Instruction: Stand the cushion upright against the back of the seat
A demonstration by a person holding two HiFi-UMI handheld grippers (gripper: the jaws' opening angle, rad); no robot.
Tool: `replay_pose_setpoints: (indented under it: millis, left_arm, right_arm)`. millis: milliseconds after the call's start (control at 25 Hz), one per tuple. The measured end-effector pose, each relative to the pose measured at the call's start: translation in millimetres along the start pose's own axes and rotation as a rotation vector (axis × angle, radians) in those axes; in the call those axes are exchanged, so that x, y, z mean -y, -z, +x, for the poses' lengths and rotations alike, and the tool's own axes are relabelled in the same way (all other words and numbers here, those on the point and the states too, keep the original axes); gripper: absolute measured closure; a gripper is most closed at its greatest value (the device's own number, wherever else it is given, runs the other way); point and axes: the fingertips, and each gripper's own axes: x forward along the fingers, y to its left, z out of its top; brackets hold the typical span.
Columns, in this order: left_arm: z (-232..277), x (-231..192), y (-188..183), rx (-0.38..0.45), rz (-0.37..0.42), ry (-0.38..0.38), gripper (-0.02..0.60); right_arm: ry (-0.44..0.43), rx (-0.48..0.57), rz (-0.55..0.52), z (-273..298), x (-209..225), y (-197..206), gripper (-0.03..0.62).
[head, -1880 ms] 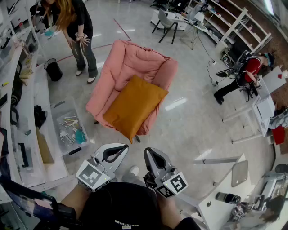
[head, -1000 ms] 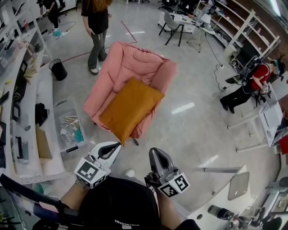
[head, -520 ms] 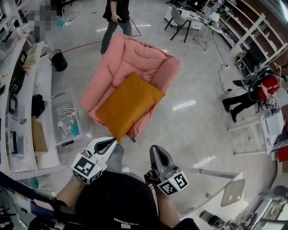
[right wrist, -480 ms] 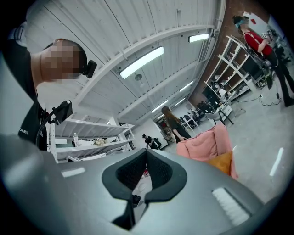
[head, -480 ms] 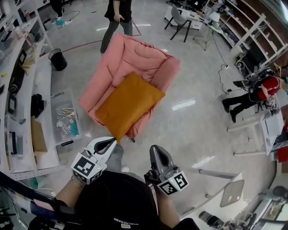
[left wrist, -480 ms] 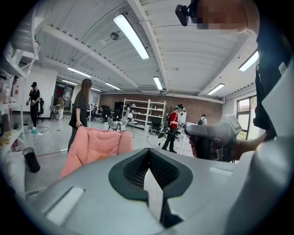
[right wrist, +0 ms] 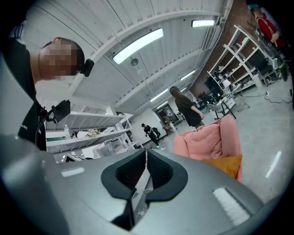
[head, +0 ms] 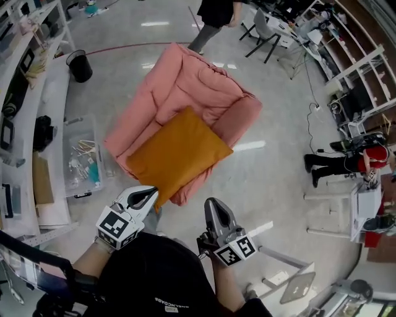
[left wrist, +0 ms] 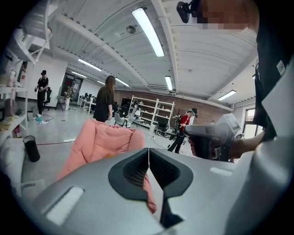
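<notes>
The left gripper [head: 148, 194] at 7 o'clock and the right gripper [head: 211, 207] at 5 o'clock are shut tight, holding nothing. Just past them the orange cushion [head: 178, 153] lies flat on the pink chair [head: 185, 80], maybe hanging over its front. A person [head: 213, 15] stands at 12 o'clock

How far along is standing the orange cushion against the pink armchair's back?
Done: nothing; the orange square fabric cushion lies flat on the seat of the pink padded armchair. In hand: the left gripper and right gripper, both shut and empty, hover near its front corner. Left: grip the cushion, tip it upright, lean it on the backrest.
</notes>
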Motion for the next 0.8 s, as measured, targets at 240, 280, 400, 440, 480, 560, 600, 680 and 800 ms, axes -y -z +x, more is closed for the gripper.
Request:
replay_pose_setpoints:
  millis: [240, 280, 400, 440, 480, 560, 600, 680, 800]
  left_arm:
    - [32.4, -74.0, -1.2, -0.009, -0.097, -0.058, 0.521]
    - [36.2, -85.2, 2.2, -0.015, -0.113, -0.072, 0.514]
    - [43.6, -116.3, 21.3, -0.042, -0.171, -0.118, 0.487]
    - [44.8, -127.3, 30.9, -0.059, -0.192, -0.133, 0.474]
    - [45.8, -137.9, 41.8, -0.081, -0.214, -0.145, 0.456]
    - [48.1, -154.5, 64.4, -0.131, -0.277, -0.160, 0.416]
    - [49.8, -159.9, 74.4, -0.155, -0.314, -0.164, 0.393]
    - [54.4, -169.1, 90.3, -0.197, -0.374, -0.176, 0.351]
    - [62.8, -182.4, 115.5, -0.256, -0.408, -0.207, 0.308]
  right_arm:
    - [0.039, -0.091, -0.059, 73.9, 49.7, -16.2, 0.567]
    - [0.048, -0.107, -0.072, 84.3, 58.4, -19.8, 0.561]
    - [0.067, -0.166, -0.121, 115.8, 83.6, -28.4, 0.538]
    - [0.072, -0.189, -0.140, 127.3, 91.5, -28.5, 0.522]
    - [0.075, -0.215, -0.159, 138.8, 99.2, -27.3, 0.505]
    - [0.083, -0.271, -0.201, 159.8, 115.5, -25.5, 0.474]
    - [0.084, -0.303, -0.224, 169.0, 124.3, -25.4, 0.460]
    - [0.073, -0.365, -0.259, 186.8, 143.3, -25.5, 0.405]
    - [0.049, -0.460, -0.286, 213.2, 172.9, -20.8, 0.337]
